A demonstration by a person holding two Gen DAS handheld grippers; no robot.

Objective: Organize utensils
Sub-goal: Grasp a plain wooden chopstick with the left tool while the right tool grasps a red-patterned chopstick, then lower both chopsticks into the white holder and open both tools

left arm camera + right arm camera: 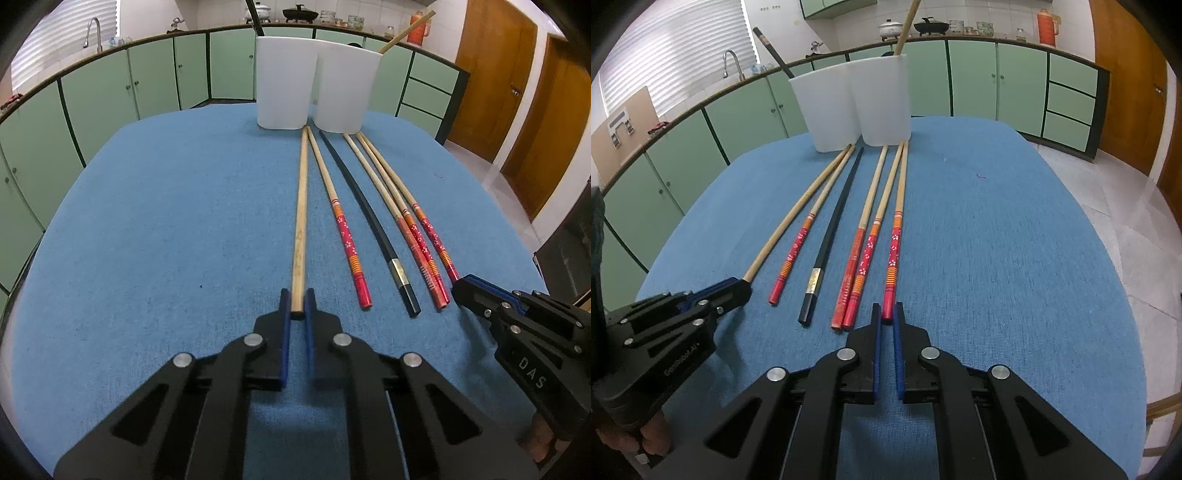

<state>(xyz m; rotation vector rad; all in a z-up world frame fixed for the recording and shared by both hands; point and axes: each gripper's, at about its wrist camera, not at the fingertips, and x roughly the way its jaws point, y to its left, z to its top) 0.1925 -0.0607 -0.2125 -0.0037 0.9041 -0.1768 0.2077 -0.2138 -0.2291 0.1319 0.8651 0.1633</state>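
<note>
1. The left gripper (pixel 297 301) was clamped on the near end of a plain chopstick (pixel 301 218) lying on the blue cloth (pixel 166 221).
2. The right gripper (pixel 886 314) had its jaws closed on a red chopstick (pixel 893 254).
3. Two white cups (pixel 317 85) stood beyond.

I see my left gripper (pixel 297 299) as black angular links with round silver screws and blue pads (pixel 283 332) inside the fingers. My right gripper (pixel 886 314) has the same build. White letters "DAS" mark its body, and bare skin shows under both handles.
</note>
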